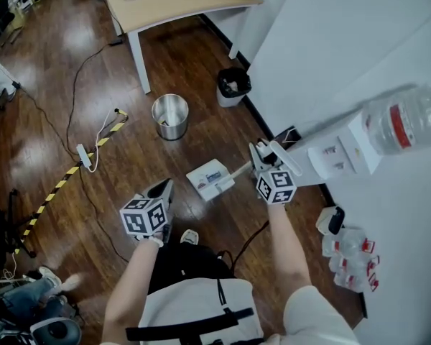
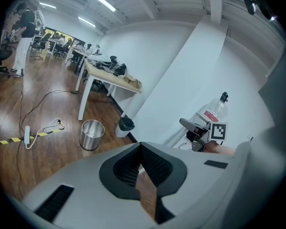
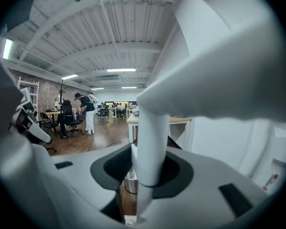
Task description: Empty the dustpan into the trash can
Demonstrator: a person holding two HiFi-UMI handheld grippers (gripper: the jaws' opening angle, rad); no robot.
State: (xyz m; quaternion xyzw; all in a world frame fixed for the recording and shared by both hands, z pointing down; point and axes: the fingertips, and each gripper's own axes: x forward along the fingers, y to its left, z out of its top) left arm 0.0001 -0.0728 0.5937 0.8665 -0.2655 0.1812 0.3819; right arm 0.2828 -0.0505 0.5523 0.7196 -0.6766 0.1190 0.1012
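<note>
Early yet: gripping the dustpan [image 1: 210, 180] by its white handle [image 3: 150, 142] in the clamped right gripper [image 1: 264, 155], pan low ahead of the jaws, left gripper [image 1: 160, 190] shut on nothing alongside, steel trash can [image 1: 170, 116] well ahead, carrying and tipping still to do.

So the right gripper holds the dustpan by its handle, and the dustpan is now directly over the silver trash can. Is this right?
Not quite. The right gripper does hold the dustpan by its handle, but the dustpan is not over the silver trash can. The head view shows it over the wood floor, apart from the can and nearer the person.
</note>
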